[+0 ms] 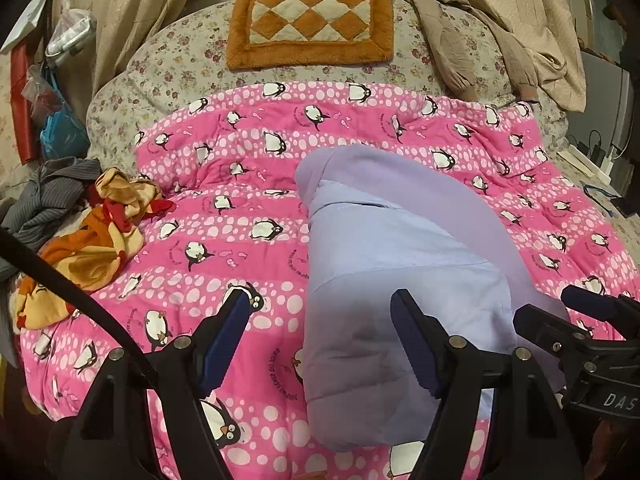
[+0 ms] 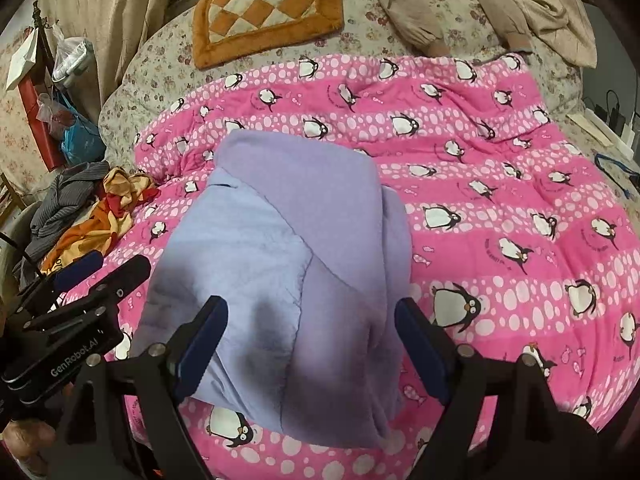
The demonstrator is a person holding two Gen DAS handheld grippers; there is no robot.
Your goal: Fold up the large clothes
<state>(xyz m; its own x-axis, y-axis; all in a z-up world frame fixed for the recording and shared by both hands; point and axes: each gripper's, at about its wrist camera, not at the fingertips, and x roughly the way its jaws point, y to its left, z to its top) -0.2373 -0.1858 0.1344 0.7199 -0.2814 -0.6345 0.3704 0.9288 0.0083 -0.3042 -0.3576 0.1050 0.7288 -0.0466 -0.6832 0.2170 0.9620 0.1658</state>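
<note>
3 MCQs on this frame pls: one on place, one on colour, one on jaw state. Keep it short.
1. Where does the folded garment lie?
A. on the pink penguin quilt
B. on the checkered cushion
C. on the floor

2. What colour is the folded garment?
A. red
B. lavender
C. green

3. How do the jaws of the two grippers stand?
A. both shut on cloth
B. left shut, right open
C. both open, holding nothing

Answers:
1 A: the folded garment rests on the pink penguin quilt; the checkered cushion sits farther back, apart from it.
2 B: it is pale lavender in both views.
3 C: the left gripper and right gripper have their jaws spread wide, with no cloth pinched between them.
</note>
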